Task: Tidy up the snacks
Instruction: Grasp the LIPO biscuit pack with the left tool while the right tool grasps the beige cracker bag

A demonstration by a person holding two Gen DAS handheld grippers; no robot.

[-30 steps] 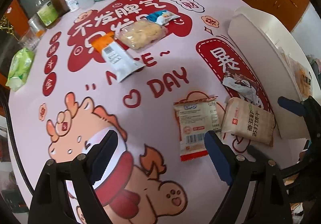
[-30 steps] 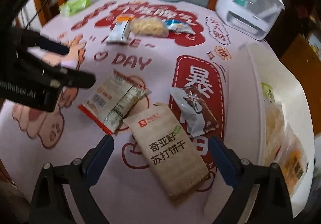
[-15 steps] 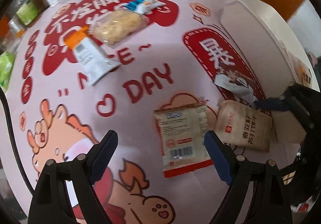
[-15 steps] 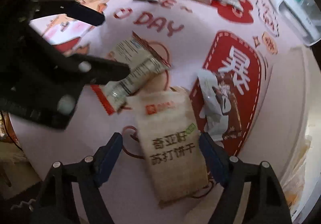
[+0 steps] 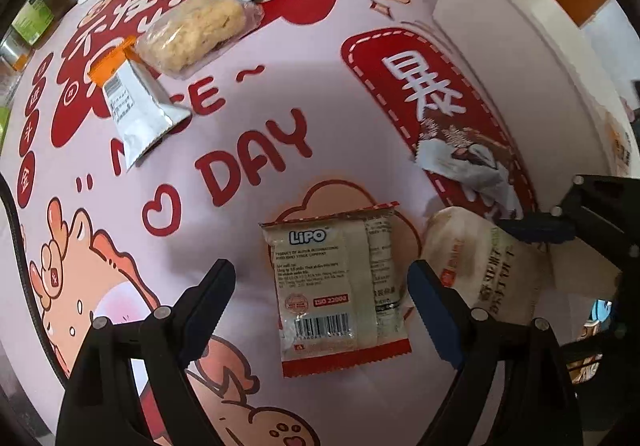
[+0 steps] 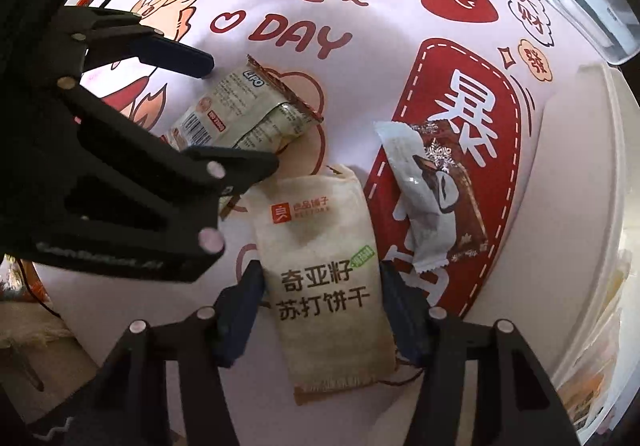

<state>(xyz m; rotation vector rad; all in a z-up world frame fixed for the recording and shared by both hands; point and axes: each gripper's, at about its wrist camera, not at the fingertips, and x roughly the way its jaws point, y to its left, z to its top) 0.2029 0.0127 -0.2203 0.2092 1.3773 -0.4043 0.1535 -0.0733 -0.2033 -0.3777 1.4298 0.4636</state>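
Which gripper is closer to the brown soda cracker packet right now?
Right. The right gripper straddles the brown soda cracker packet, its jaws having just been closing onto the packet's sides. The left gripper is open around the neighbouring LiPO packet instead.

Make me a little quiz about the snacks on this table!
1. True or false: the right gripper straddles the beige cracker pack.
2. Which pack lies between the left gripper's fingers: A) LiPO pack B) orange-topped pack?
3. What lies right of the beige pack in the right wrist view?

Key: 1 true. 2 A. 3 the brown and white wrapper.
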